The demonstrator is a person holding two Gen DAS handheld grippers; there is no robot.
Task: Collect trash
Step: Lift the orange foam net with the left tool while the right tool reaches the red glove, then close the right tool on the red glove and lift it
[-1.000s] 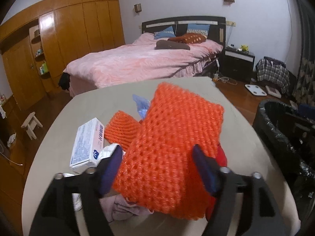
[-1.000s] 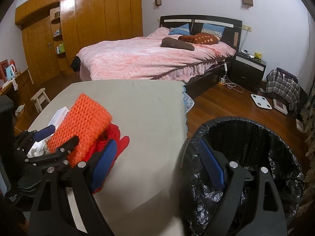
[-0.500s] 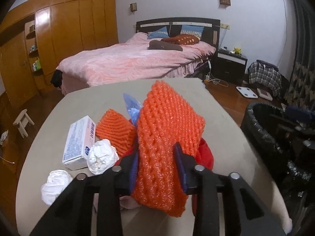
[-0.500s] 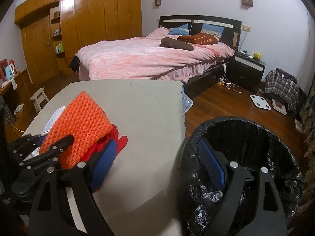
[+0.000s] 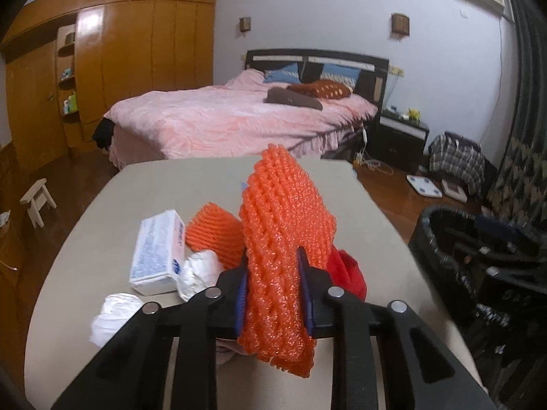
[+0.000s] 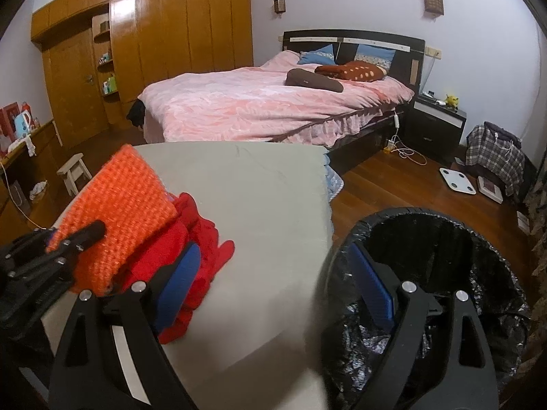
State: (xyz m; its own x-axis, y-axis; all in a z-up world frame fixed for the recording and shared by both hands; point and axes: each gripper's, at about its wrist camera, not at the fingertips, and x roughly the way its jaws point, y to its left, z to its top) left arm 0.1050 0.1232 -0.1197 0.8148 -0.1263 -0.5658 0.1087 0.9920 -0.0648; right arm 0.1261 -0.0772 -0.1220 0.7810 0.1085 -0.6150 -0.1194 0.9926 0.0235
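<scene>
While my left gripper (image 5: pixel 273 290) is pinching the orange foam net (image 5: pixel 285 235), jaws just closing on it, my right gripper (image 6: pixel 273 290) is hanging spread beside the bin (image 6: pixel 427 239)

orange foam net (image 5: pixel 285 239) stands upright, pinched at its near end; smaller orange net (image 5: pixel 213 230), two white paper wads (image 5: pixel 200 273), box (image 5: pixel 157 251) lie left.

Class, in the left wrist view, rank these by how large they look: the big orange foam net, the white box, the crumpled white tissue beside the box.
1. big orange foam net, though nearness inflates it
2. white box
3. crumpled white tissue
</scene>
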